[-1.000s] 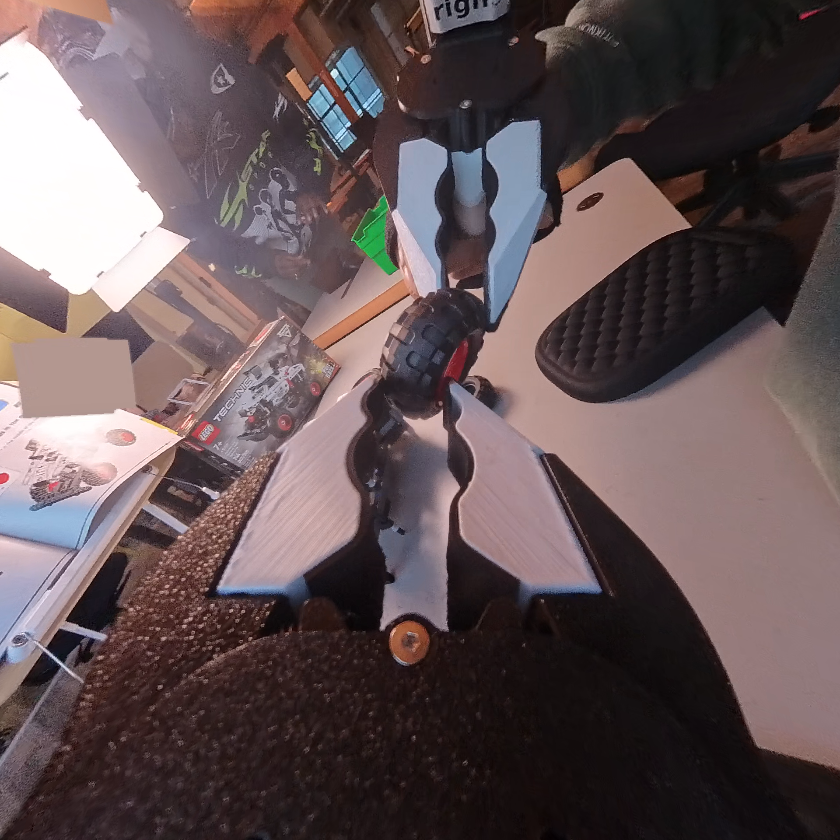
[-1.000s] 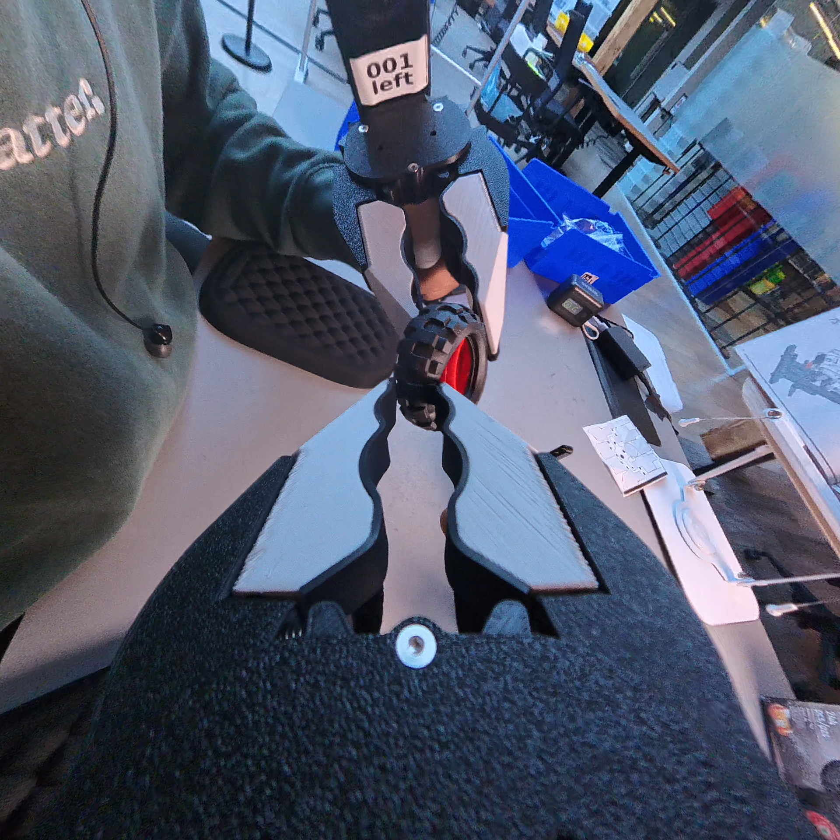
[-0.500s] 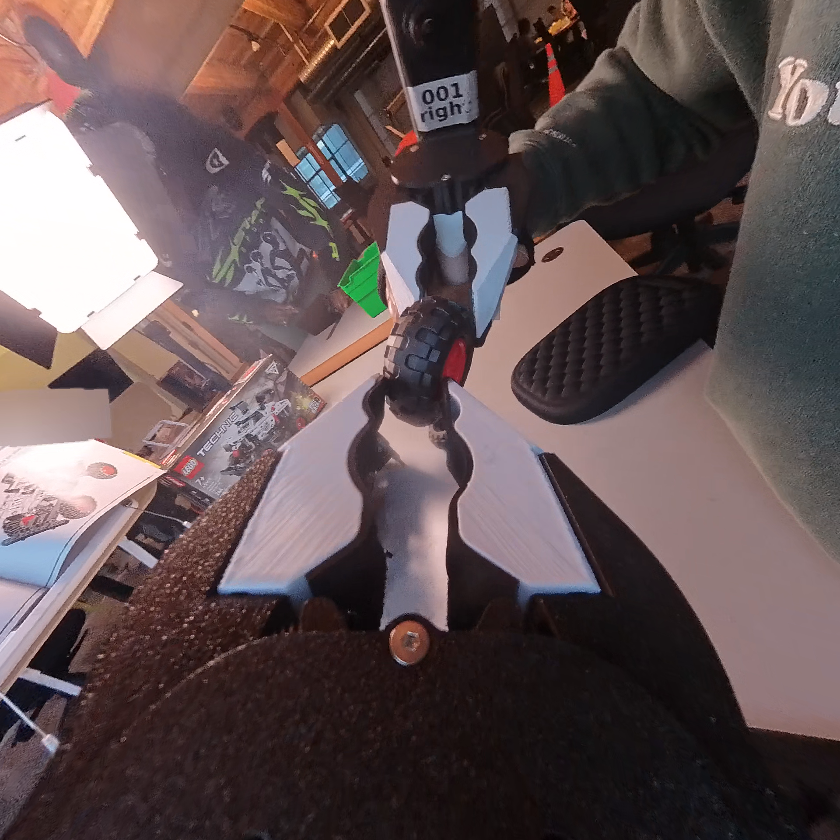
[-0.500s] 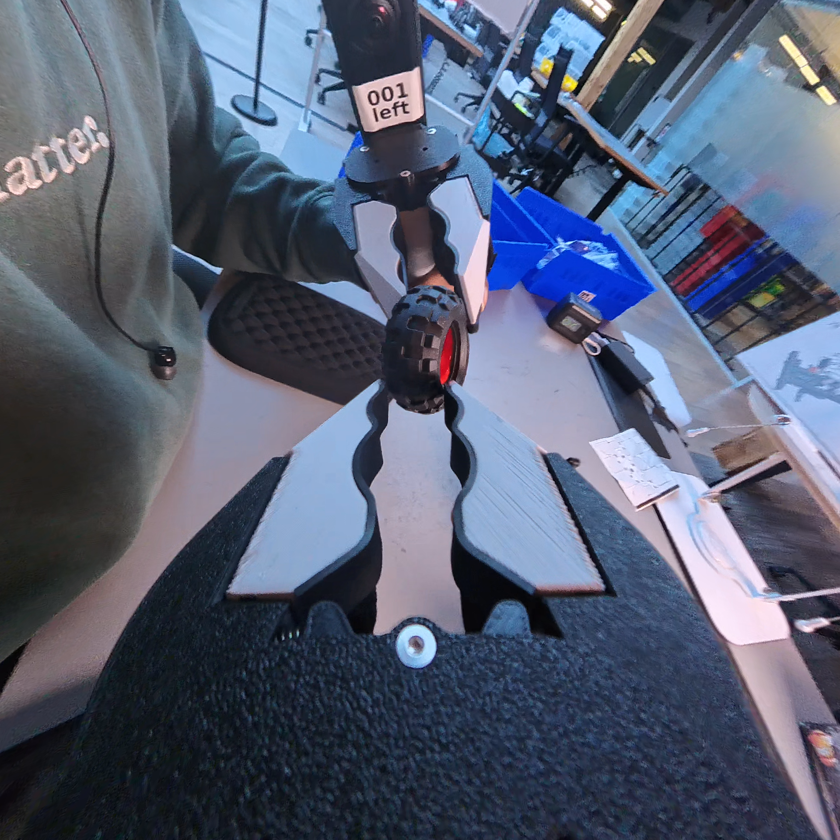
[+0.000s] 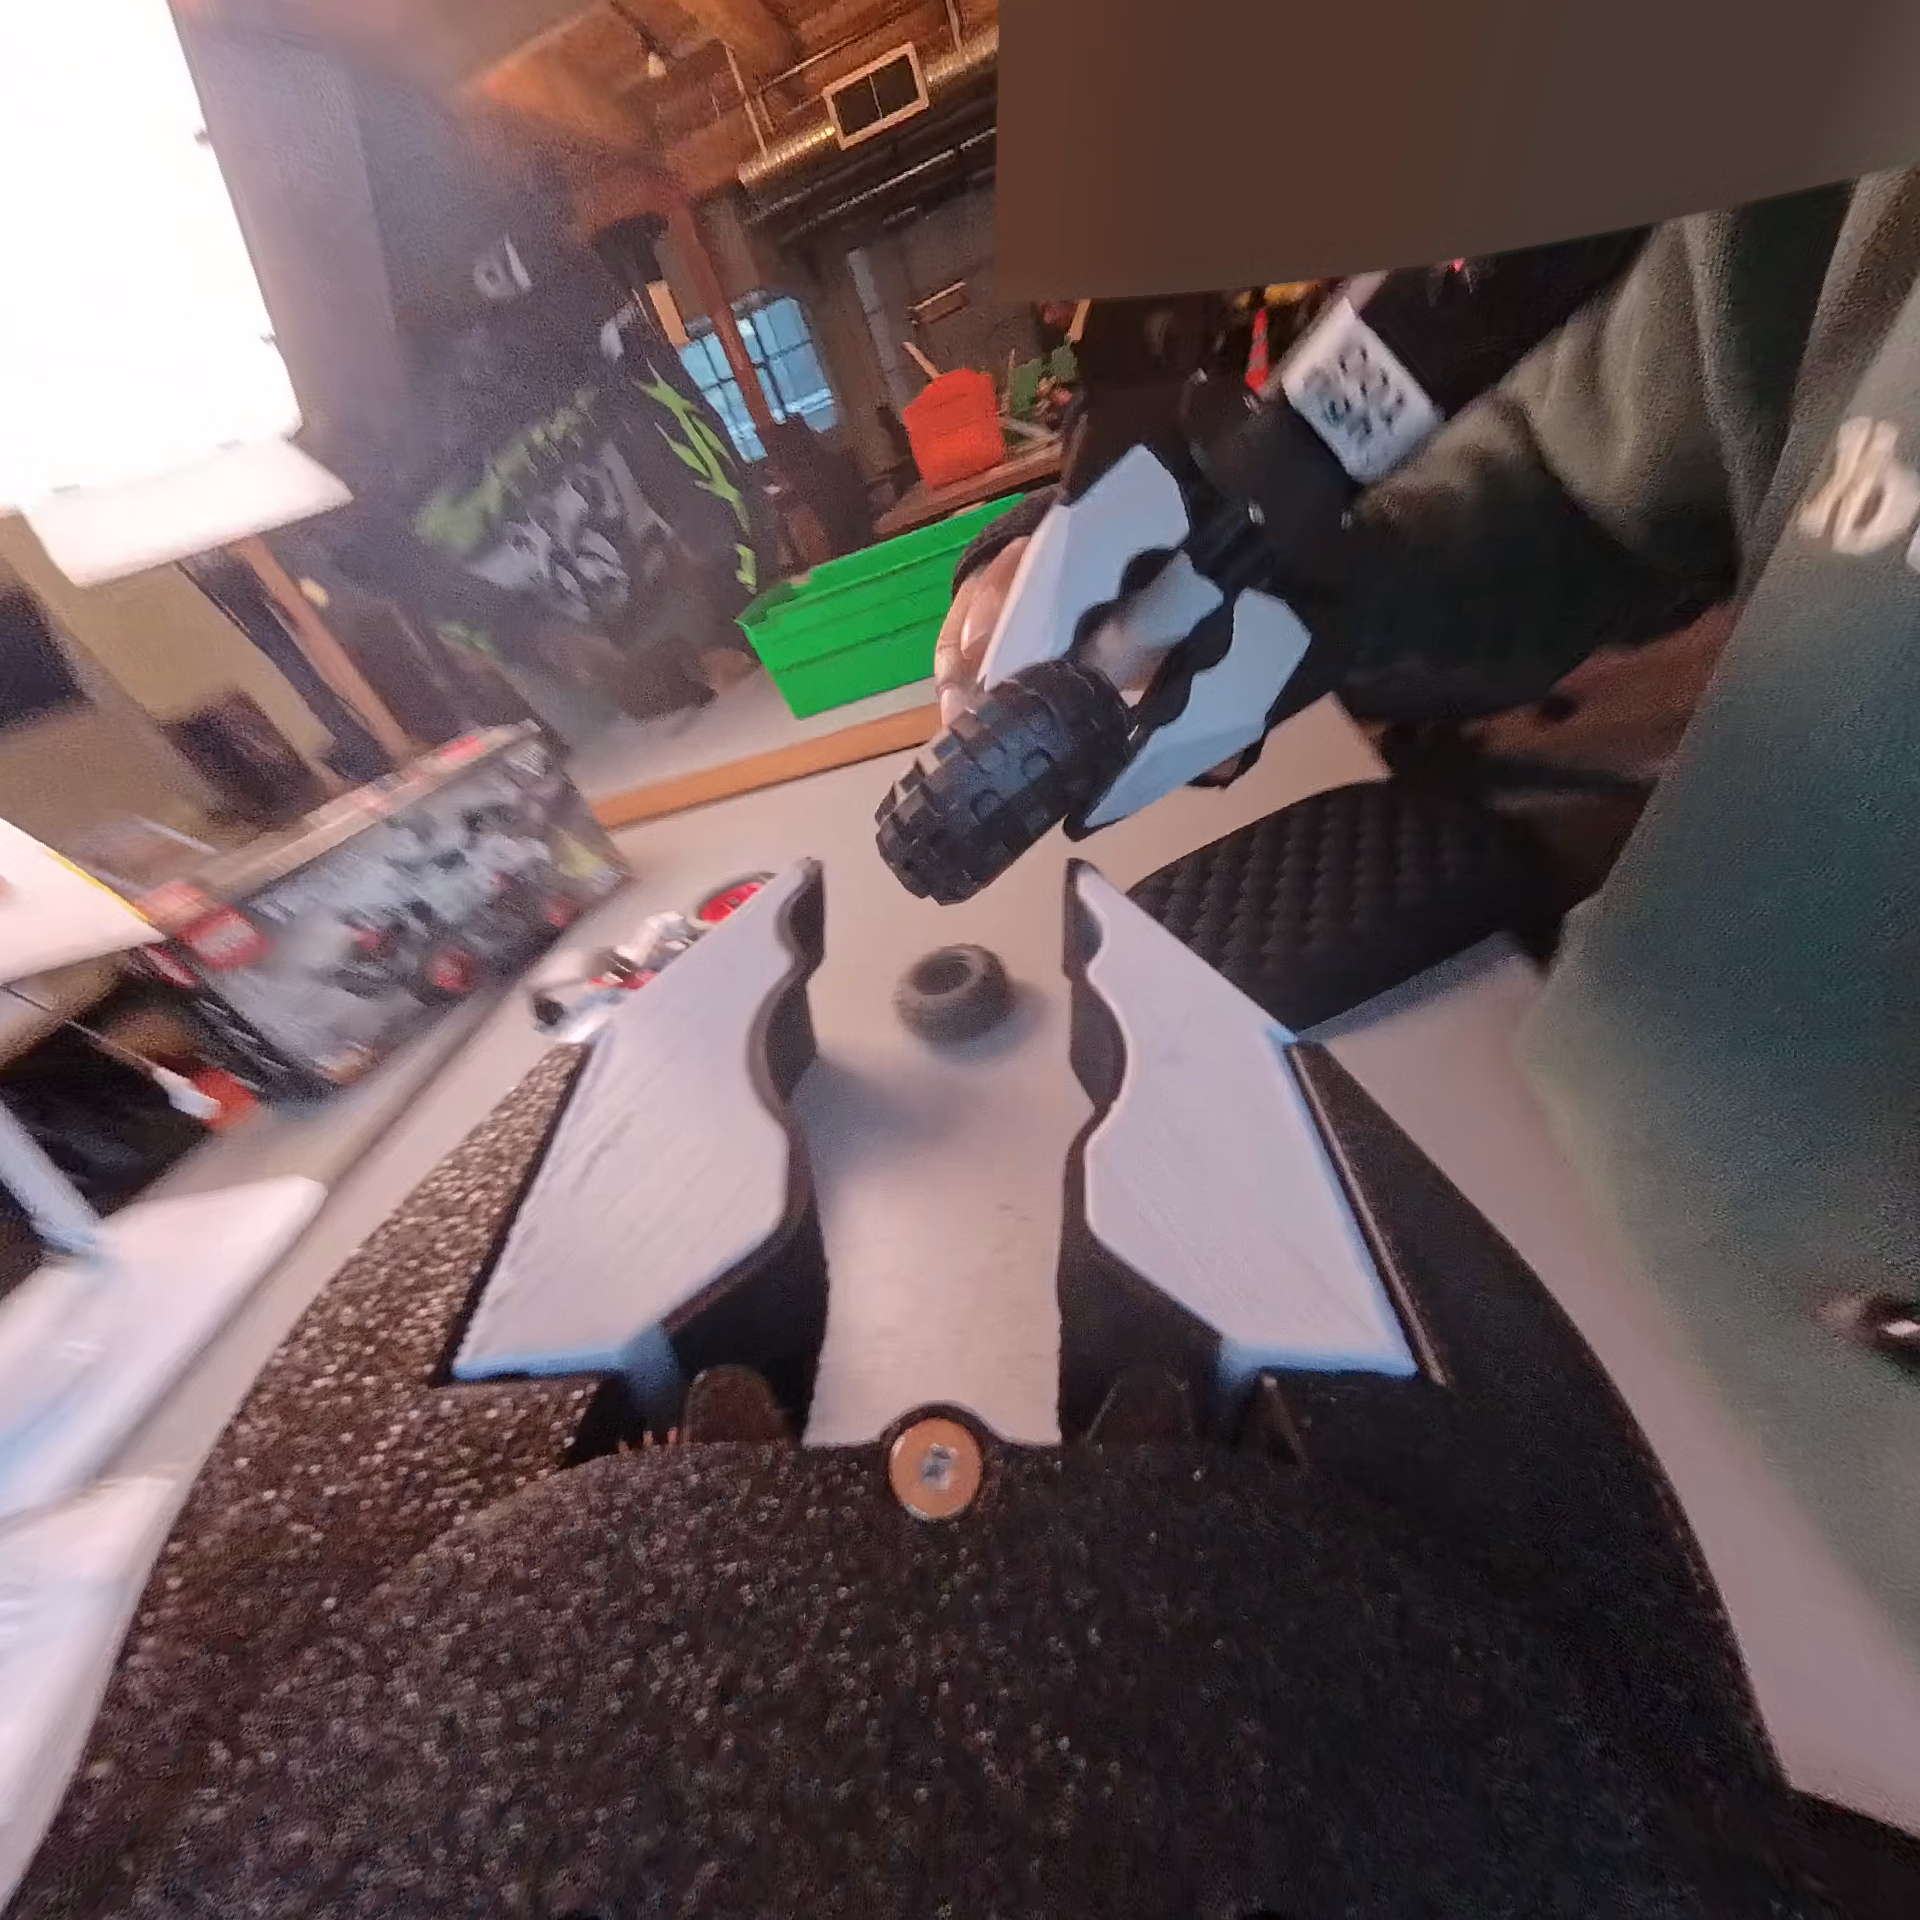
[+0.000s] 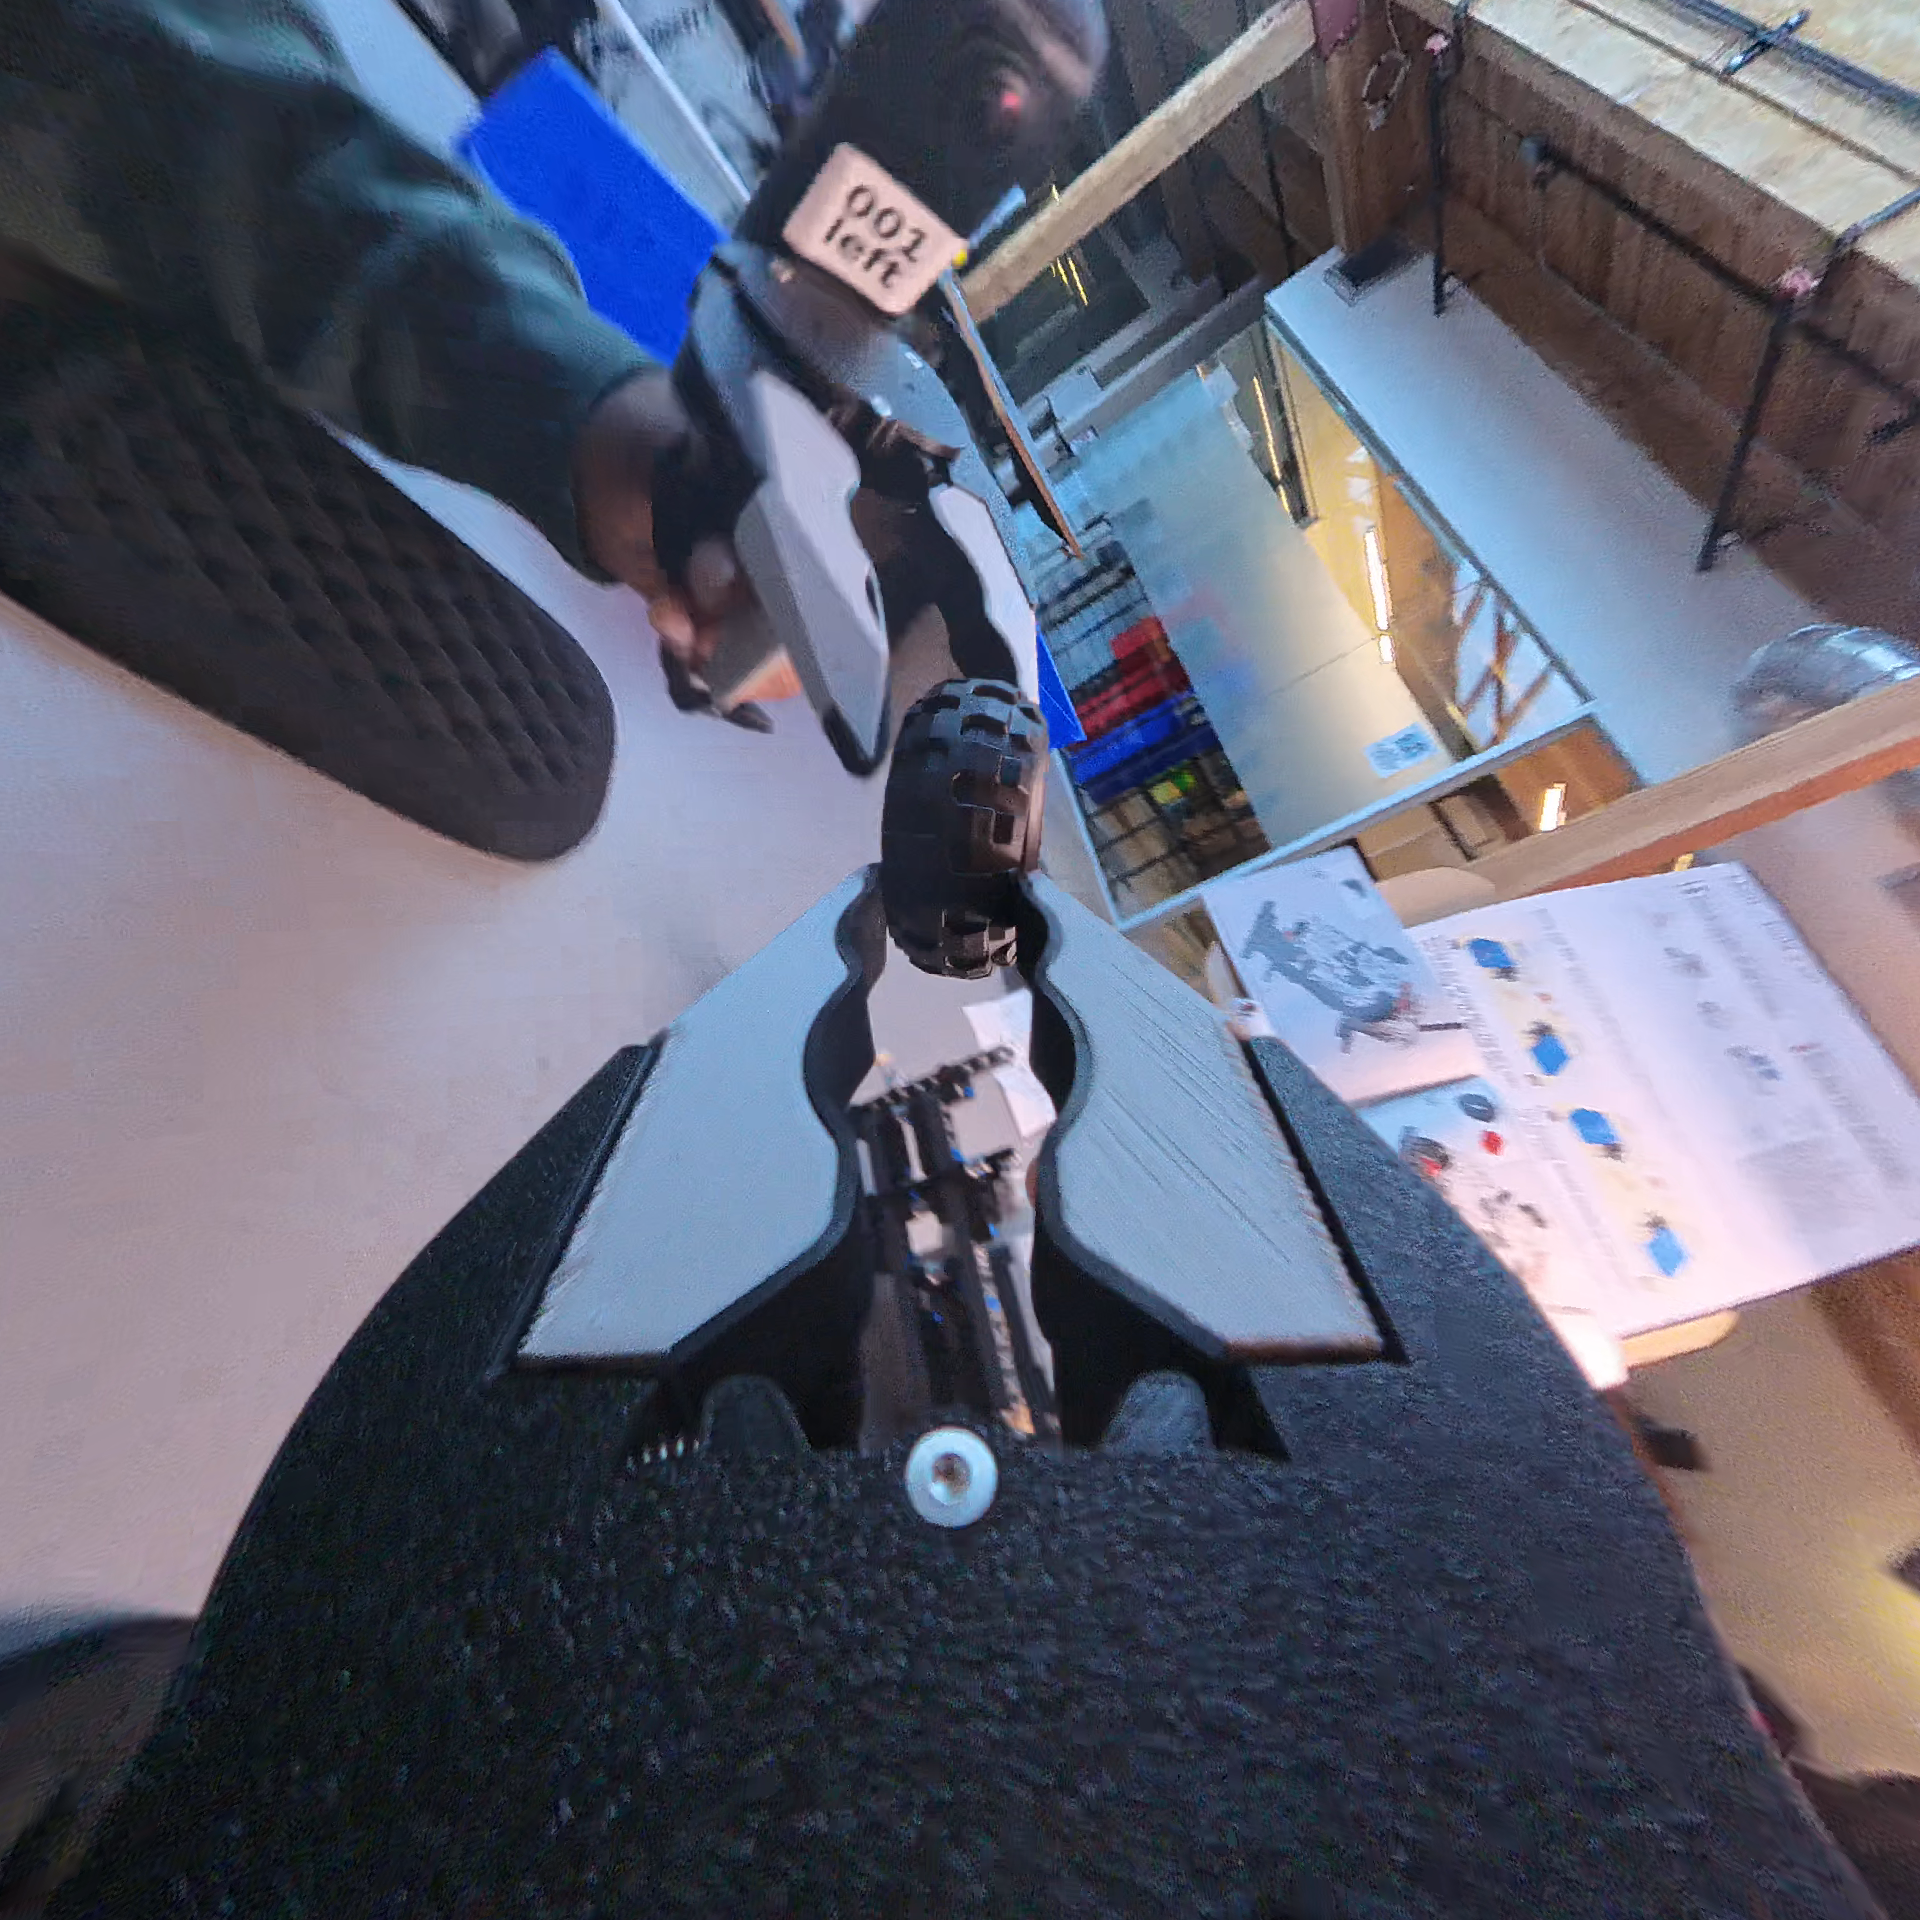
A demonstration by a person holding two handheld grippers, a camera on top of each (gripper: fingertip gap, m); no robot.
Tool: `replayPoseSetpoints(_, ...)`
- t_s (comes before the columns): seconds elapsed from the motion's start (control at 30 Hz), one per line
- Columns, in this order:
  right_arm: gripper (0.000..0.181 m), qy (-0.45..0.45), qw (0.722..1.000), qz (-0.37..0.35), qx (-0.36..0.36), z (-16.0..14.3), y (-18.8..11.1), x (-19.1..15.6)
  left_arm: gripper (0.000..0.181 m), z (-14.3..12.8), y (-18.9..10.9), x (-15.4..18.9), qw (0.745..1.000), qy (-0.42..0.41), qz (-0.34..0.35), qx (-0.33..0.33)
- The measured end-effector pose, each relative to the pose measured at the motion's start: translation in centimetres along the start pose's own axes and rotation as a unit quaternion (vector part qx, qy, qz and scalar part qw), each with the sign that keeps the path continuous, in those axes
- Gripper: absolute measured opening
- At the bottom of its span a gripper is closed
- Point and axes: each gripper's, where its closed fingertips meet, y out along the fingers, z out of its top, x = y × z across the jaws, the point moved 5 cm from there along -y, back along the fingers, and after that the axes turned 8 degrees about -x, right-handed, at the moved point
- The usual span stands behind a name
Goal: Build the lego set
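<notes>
Closest to the lens in the left wrist view, the left hand-held gripper (image 5: 940, 894) has its jaws spread wide with nothing between them. Just past its tips a small black tire (image 5: 954, 989) lies on the white tabletop (image 5: 1434, 1101), a bit blurred. Off to the left of the fingers there are some loose lego bits (image 5: 634, 966), red and grey, too smeared to make out properly.

A little farther on and hanging above the tabletop, the right hand-held gripper (image 5: 1081, 774) comes in from the upper right, clamped down on a chunky black knobbly wheel (image 5: 1003, 795). In the right wrist view you see the same thing up close: the wheel (image 6: 964, 826) is pinched at its lower edge between the two fingertips and sticks out past them. Between that gripper's fingers, lower down, a black lego frame (image 6: 940, 1174) with blue pins sits on the tabletop.

Further back: a black quilted pad (image 5: 1340, 925) on the right, the lego box (image 5: 384, 904) on the left, and an open instruction booklet (image 6: 1621, 1081). A green bin (image 5: 862, 634) sits way off behind everything.
</notes>
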Motion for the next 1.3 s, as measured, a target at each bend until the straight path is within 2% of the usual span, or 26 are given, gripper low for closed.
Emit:
replayPoseSetpoints(0.07, 0.023, -0.065, 0.997, -0.028, -0.027, -1.1, 0.2, -0.2, 0.061, -0.6, 0.2, -1.1, 0.988, -0.141, -0.055, 0.011)
replayPoseSetpoints(0.17, 0.023, -0.165, 0.982, -0.066, -0.070, -2.4, 1.0, -0.6, 0.075, -1.3, 1.5, -1.5, 0.944, -0.301, -0.137, 0.008)
replayPoseSetpoints(0.23, 0.023, -0.209, 0.972, -0.077, -0.071, -2.7, 1.6, -0.8, 0.073, -1.4, 2.3, -1.6, 0.910, -0.375, -0.177, 0.022)
replayPoseSetpoints(0.33, 0.023, -0.268, 0.955, -0.096, -0.079, -3.5, 2.4, -0.9, 0.057, -2.2, 3.0, -3.1, 0.861, -0.472, -0.184, 0.047)
replayPoseSetpoints(0.4, 0.023, -0.275, 0.953, -0.101, -0.078, -4.1, 2.8, -1.1, 0.037, -3.4, 3.2, -3.8, 0.840, -0.509, -0.180, 0.047)
replayPoseSetpoints(0.43, 0.023, -0.274, 0.953, -0.100, -0.080, -4.3, 3.0, -1.2, 0.037, -3.7, 3.2, -3.9, 0.835, -0.517, -0.183, 0.044)
replayPoseSetpoints(0.5, 0.024, -0.256, 0.958, -0.097, -0.083, -4.8, 3.2, -1.6, 0.035, -4.3, 3.3, -3.9, 0.840, -0.513, -0.175, 0.030)
replayPoseSetpoints(0.6, 0.027, -0.208, 0.969, -0.087, -0.098, -5.5, 3.6, -2.0, 0.033, -4.8, 3.2, -4.1, 0.865, -0.479, -0.146, 0.002)
replayPoseSetpoints(0.67, 0.033, -0.128, 0.987, -0.046, -0.091, -5.5, 3.6, -2.6, 0.029, -5.0, 3.1, -4.2, 0.886, -0.446, -0.124, -0.018)
replayPoseSetpoints(0.73, 0.050, -0.006, 0.995, 0.023, -0.092, -5.7, 3.3, -3.0, 0.027, -4.6, 2.7, -3.9, 0.914, -0.388, -0.115, -0.032)
replayPoseSetpoints(0.77, 0.053, 0.068, 0.992, 0.057, -0.093, -5.8, 3.1, -2.9, 0.027, -4.5, 2.6, -3.6, 0.925, -0.360, -0.109, -0.046)
replayPoseSetpoints(0.83, 0.055, 0.213, 0.966, 0.116, -0.087, -5.9, 2.8, -2.4, 0.027, -4.5, 2.7, -2.9, 0.955, -0.272, -0.084, -0.086)
replayPoseSetpoints(0.93, 0.053, 0.354, 0.918, 0.166, -0.064, -5.7, 2.8, -1.5, 0.026, -3.8, 3.3, -1.4, 0.975, -0.177, -0.072, -0.114)
replayPoseSetpoints(0.97, 0.050, 0.368, 0.913, 0.166, -0.062, -5.7, 3.0, -1.3, 0.026, -3.6, 3.5, -1.0, 0.979, -0.154, -0.068, -0.118)
replayPoseSetpoints(1.0, 0.039, 0.361, 0.917, 0.161, -0.057, -5.6, 3.1, -1.2, 0.026, -3.4, 3.7, -0.6, 0.982, -0.133, -0.065, -0.121)
replayPoseSetpoints(1.1, 0.023, 0.272, 0.949, 0.148, -0.049, -4.9, 3.2, -1.9, 0.026, -3.0, 3.5, 0.2, 0.990, -0.057, -0.044, -0.125)
replayPoseSetpoints(1.2, 0.022, 0.200, 0.971, 0.124, -0.030, -4.2, 2.9, -2.4, 0.028, -2.9, 3.0, 1.1, 0.991, 0.017, -0.032, -0.126)
replayPoseSetpoints(1.3, 0.020, 0.119, 0.989, 0.078, -0.029, -4.1, 2.8, -2.8, 0.032, -3.8, 3.0, 1.1, 0.989, 0.024, -0.027, -0.144)
